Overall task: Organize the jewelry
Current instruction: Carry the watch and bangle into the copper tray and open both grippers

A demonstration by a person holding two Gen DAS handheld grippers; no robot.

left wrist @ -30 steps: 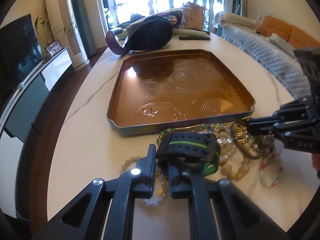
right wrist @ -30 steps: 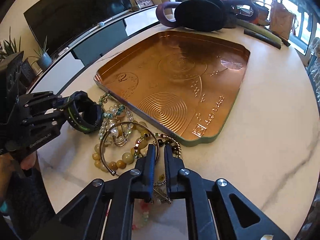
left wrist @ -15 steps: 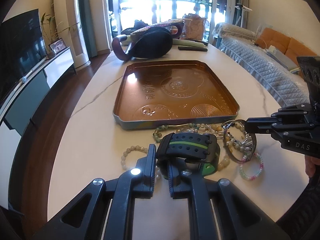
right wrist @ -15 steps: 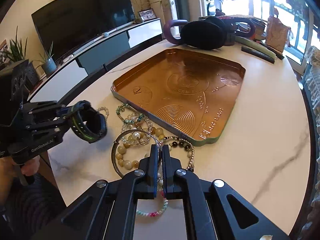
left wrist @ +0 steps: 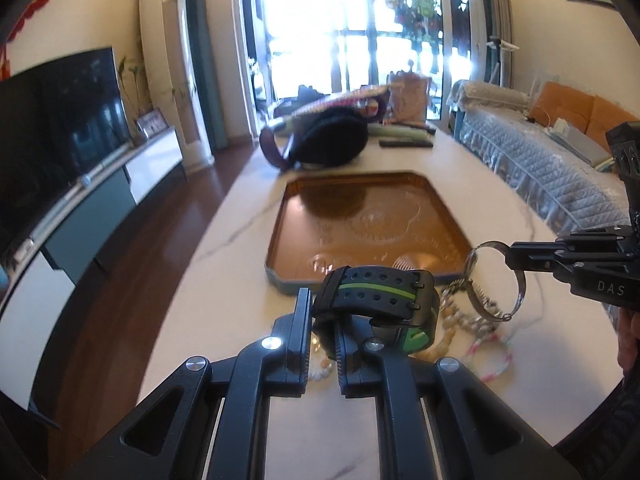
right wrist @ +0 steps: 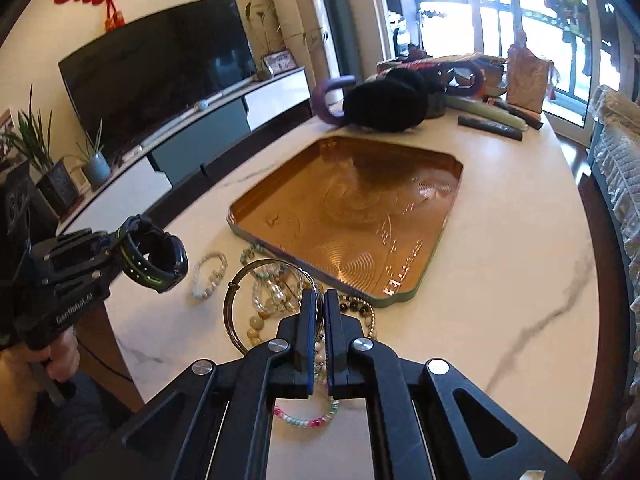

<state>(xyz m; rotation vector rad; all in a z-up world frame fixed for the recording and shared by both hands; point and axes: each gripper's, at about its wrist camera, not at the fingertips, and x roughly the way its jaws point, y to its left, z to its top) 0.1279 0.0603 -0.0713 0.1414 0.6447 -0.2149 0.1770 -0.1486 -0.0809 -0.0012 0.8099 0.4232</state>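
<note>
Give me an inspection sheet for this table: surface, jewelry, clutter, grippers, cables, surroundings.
Surface: white marble-look table.
Job's things: copper tray holds nothing; beaded bracelets heaped on the table beside its near rim.
Clutter: dark bag and wrapped items beyond the tray.
Grippers: left gripper shut on black-and-green watch; right gripper shut on silver bangle; both lifted.
Cables: nothing seen.
Surroundings: television, potted plants, windows, covered sofa.

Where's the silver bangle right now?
The silver bangle is pinched in the right gripper, lifted above the bead bracelets, just short of the copper tray's near edge.
</note>
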